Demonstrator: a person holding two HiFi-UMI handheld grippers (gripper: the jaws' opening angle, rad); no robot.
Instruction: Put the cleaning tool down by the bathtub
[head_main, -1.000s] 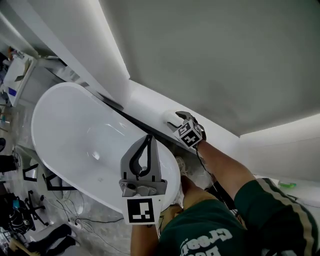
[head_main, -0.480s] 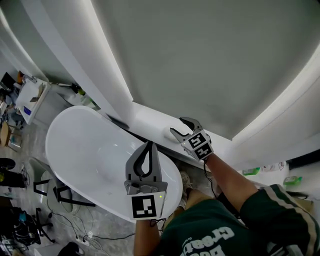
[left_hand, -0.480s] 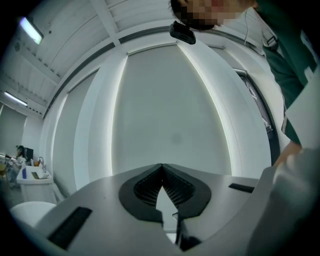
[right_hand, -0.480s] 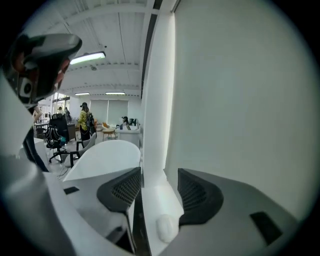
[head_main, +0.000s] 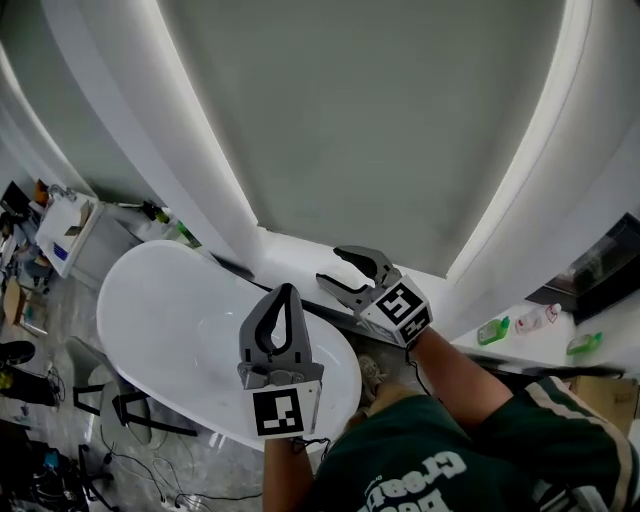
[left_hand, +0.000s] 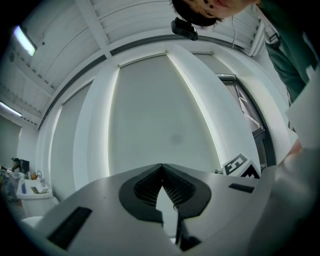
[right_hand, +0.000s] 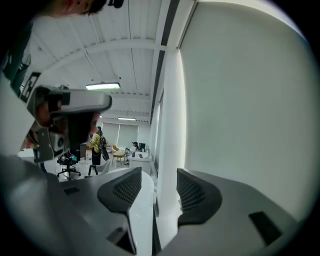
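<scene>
**Both claws up over the tub, neither one holding anything**

The person is leaning over the white bathtub (head_main: 170, 330), dark green sleeve (head_main: 560, 430) reaching out to the right.

The left claw (head_main: 284, 290) hangs above the near end of the tub, pointing up toward the grey wall panel (head_main: 350, 120). Its own view shows the left claw (left_hand: 161, 166) pinched fully closed, the ribbed pads meeting at the tip with nothing caught between them, only the pale wall beyond. The right claw's marker cube (left_hand: 239, 165) peeks in at that view's right edge.

The right claw (head_main: 331, 266) is held over the white ledge (head_main: 285, 248) that runs along behind the tub, just beside the tub's rim. In its own view the right claw (right_hand: 159, 181) stands clearly apart, a wide gap between the two dark pads, and nothing sits in that gap. Through it you see a white upright strip of wall and, far off to the left, an open office with chairs (right_hand: 67, 162).

The cleaning tool I cannot make out in any view; the ledge under the right claw is partly covered by the claw itself.

A few small green and white bottles (head_main: 493, 330) stand on the white bench (head_main: 520, 350) at the right.
</scene>
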